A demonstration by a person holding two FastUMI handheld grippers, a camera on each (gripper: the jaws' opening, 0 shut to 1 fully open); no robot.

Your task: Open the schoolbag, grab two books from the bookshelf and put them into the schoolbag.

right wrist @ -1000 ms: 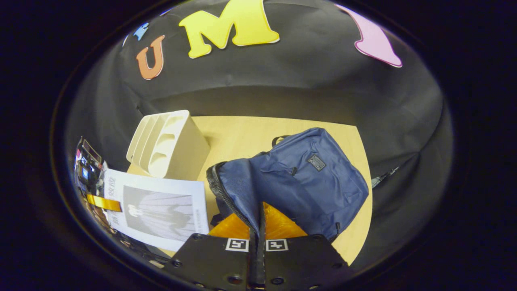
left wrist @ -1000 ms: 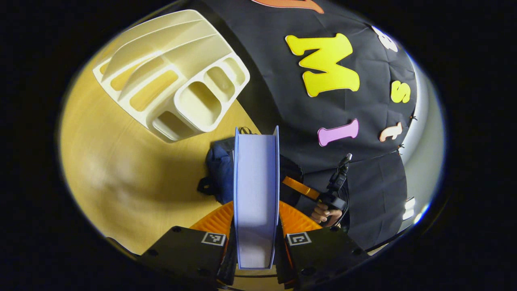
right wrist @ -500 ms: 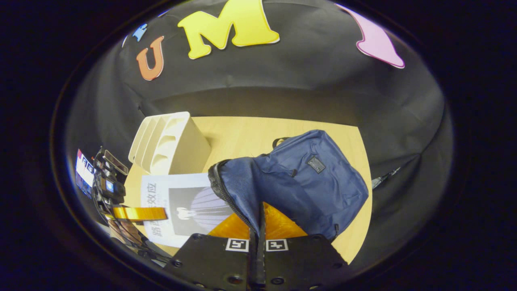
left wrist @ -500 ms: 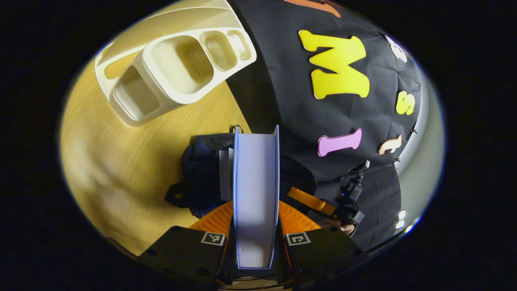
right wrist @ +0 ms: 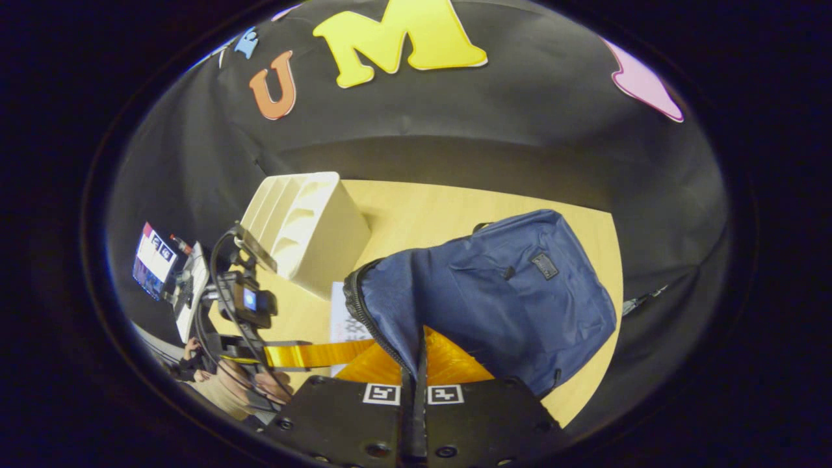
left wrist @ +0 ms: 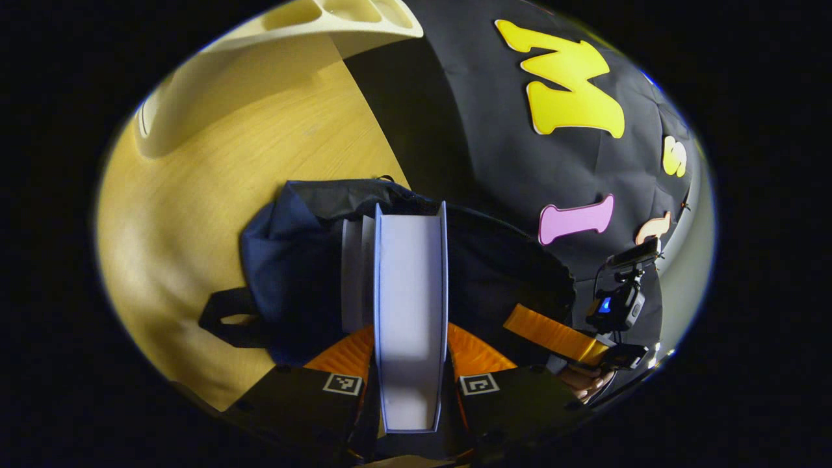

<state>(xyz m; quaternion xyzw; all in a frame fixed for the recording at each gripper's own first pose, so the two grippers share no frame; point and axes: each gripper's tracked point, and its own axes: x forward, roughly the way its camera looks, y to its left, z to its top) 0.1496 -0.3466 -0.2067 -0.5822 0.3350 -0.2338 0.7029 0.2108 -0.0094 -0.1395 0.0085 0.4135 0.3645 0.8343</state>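
Since a second ago the book [left wrist: 411,312], clamped in the left gripper [left wrist: 411,383], has dropped into the schoolbag [right wrist: 494,292] mouth at the counter [right wrist: 416,214] middle. The right gripper [right wrist: 414,390] pinches the bag's zippered edge, holding it agape; the bookshelf [right wrist: 305,227] stands behind.

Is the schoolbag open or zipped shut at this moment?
Open. The right gripper pinches the schoolbag flap up, exposing the zipper edge, and the book enters its mouth.

Recording booth: black cloth wall [right wrist: 455,149] backs wooden table [right wrist: 422,214]; camera rig [right wrist: 247,302] on handheld claw.
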